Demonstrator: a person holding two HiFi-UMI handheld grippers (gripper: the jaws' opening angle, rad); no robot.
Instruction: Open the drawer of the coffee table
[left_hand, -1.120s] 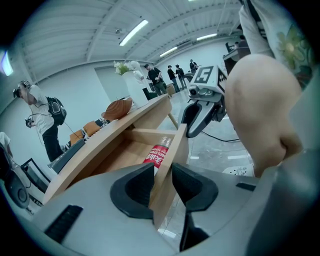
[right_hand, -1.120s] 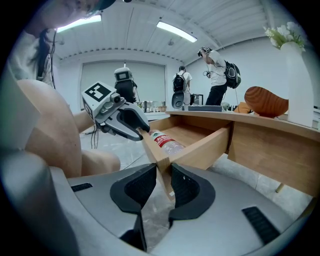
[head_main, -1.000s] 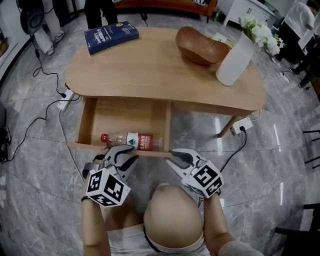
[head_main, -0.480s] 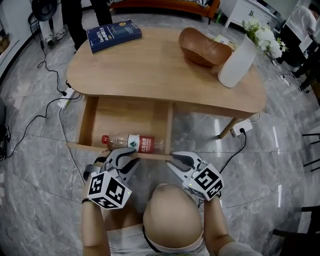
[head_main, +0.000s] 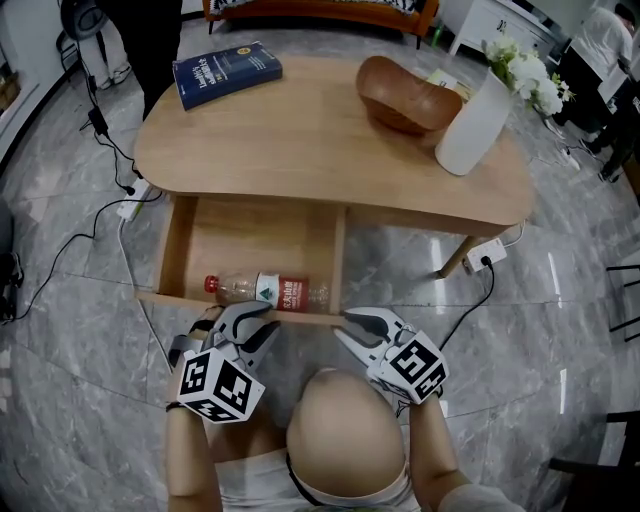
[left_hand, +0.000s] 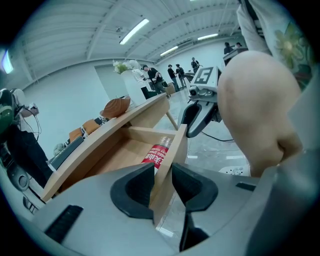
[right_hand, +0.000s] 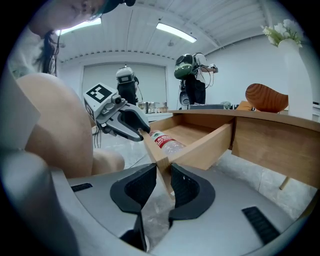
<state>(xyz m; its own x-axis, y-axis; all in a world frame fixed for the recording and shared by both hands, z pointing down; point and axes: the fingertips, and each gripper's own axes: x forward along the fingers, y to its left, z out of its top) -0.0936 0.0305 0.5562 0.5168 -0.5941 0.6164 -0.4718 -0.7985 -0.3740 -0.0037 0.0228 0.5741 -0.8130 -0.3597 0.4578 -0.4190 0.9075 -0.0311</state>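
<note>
The wooden coffee table (head_main: 300, 140) has its drawer pulled out toward me, and the drawer front (head_main: 295, 313) is a thin board. A clear plastic bottle (head_main: 270, 288) with a red label lies inside, just behind that board. My left gripper (head_main: 252, 318) is shut on the left part of the drawer front, with one pad on each face of the board (left_hand: 175, 150). My right gripper (head_main: 343, 323) is shut on the board's right corner (right_hand: 152, 150). In the gripper views the left gripper (left_hand: 161, 182) and the right gripper (right_hand: 162, 187) each straddle the board edge.
On the tabletop are a blue book (head_main: 225, 70), a wooden bowl (head_main: 400, 95) and a white vase (head_main: 470, 120) with flowers. Power strips with cables lie on the marble floor to the left (head_main: 130, 205) and right (head_main: 485, 250). A person (head_main: 150, 30) stands behind the table.
The drawer front and both grippers have slid slightly toward me. The person behind the table has shifted at the back left.
</note>
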